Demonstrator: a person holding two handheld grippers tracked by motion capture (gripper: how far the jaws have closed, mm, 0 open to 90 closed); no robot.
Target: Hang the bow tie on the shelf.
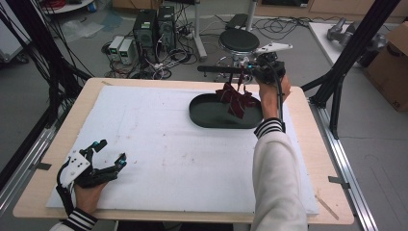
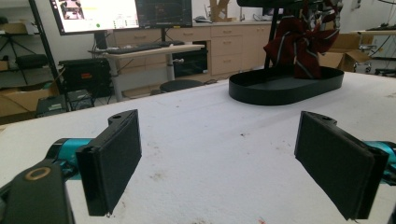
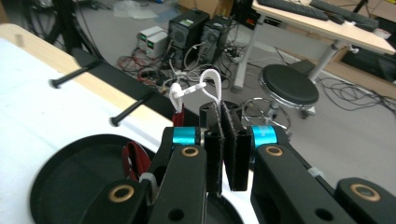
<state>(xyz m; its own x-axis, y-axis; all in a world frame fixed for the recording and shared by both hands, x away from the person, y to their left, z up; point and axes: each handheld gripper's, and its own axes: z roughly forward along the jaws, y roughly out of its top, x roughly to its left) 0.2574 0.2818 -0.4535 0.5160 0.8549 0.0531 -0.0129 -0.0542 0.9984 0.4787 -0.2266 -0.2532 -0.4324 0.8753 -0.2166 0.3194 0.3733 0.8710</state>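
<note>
dark red cloth (image 1: 235, 100), striped in pale lines, hangs from the right gripper (image 1: 246, 66) straight down into the black tray (image 1: 207, 115), its lower folds at or just above the tray floor; contact cannot be told. in the right gripper view the jaws are pressed together on a white cord loop (image 3: 209, 84) that ties to the cloth's top, so the cloth's long axis runs vertical, directly under the fingers. a lowering or a lift, whichever comes, looks to turn on that plumb line: the bundle sits over the tray's right half, inside the rim.

the left gripper (image 1: 108, 155) rests well away from the tray, toward the person's near left corner of the white mat (image 1: 159, 159), its 2 pads (image 2: 112, 156) spread wide with nothing between them. the right hand is far nearer the tray.

no brand, label or writing on cloth, tray or grippers can be read; the monitor text past the tray in the left gripper view is too small.
</note>
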